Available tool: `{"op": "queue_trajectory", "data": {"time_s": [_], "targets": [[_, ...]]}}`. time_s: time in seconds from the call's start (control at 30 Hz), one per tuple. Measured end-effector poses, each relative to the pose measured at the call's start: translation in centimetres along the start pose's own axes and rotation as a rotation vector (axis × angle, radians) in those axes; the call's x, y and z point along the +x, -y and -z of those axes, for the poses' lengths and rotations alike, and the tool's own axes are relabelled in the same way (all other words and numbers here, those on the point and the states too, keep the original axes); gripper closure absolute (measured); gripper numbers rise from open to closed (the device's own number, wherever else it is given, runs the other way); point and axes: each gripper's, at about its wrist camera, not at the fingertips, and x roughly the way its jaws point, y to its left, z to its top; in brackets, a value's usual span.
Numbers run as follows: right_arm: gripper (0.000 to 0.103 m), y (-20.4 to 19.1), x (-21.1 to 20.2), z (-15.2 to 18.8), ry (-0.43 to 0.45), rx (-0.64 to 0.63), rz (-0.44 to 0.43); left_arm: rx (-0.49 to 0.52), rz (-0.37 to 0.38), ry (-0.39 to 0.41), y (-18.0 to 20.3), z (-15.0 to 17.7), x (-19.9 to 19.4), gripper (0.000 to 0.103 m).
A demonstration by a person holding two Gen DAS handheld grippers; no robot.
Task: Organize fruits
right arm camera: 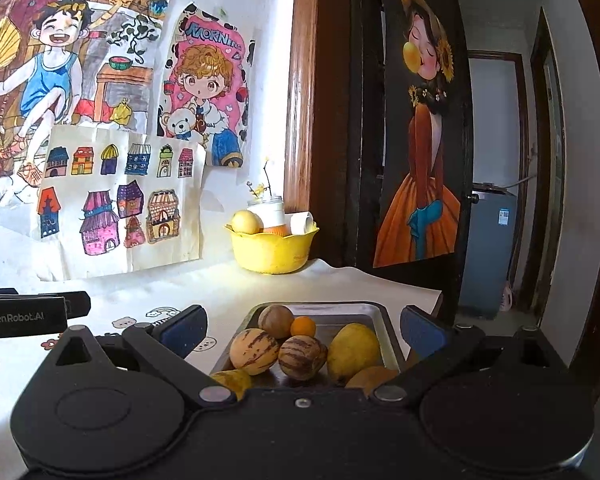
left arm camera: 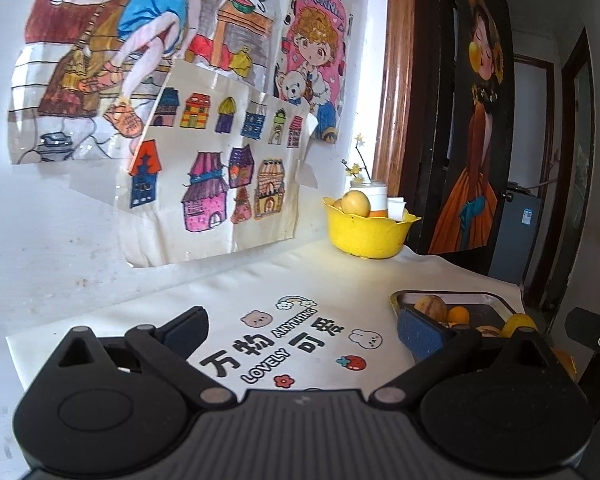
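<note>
- Drawings cover the wall behind the cloth-covered table [right arm camera: 340, 280].
- Right tool [right arm camera: 302, 330], jaws apart and empty, hovers over the metal tray [right arm camera: 374, 314] of fruits [right arm camera: 302, 356], probably choosing one.
- Ahead sits the yellow bowl [right arm camera: 272, 252], likely their destination.
- Left tool [left arm camera: 302, 330] waits, jaws apart, beside the tray.

Soft daylight, sharp centre, fisheye-bent edges (dark vignetted corners).
</note>
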Motion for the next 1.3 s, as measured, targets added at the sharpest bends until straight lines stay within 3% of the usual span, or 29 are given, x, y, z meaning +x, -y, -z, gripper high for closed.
{"op": "queue_trajectory", "data": {"time_s": [0.93, 1.3], "targets": [[0.0, -2.3, -4.0, 3.5, 0.051, 0.047, -0.001, -0.041, -0.041, -0.014, -5.1, 2.6, -4.2, 0.0], [0.0, -3.0, -4.8, 5.0, 0.048, 0.034, -0.025, -0.017, -0.014, -0.017, -6.3, 4.3, -5.3, 0.0]]}}
